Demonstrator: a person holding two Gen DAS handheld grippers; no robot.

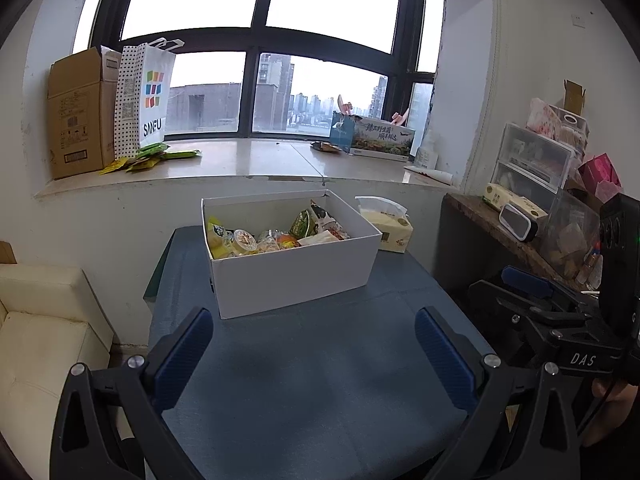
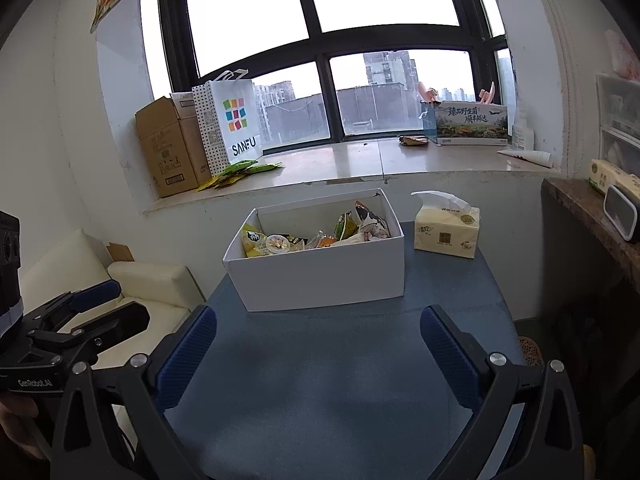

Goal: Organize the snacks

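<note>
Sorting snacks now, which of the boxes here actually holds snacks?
The white box on the blue table; the windowsill's brown carton and printed box show none.

Setting: I am looking into a lived-in room of a high-rise flat.
Window: a wide dark-framed window (image 1: 256,52) is showing city towers beyond.
Sill: a cardboard box (image 1: 78,116) and a SANFU shopping bag (image 1: 146,96) are standing on the windowsill (image 1: 256,160).
Seating: a cream sofa (image 1: 44,320) is sitting beside the blue table (image 1: 320,380).
Storage: plastic drawers (image 1: 532,160) are stacking up with household clutter at my right.
</note>
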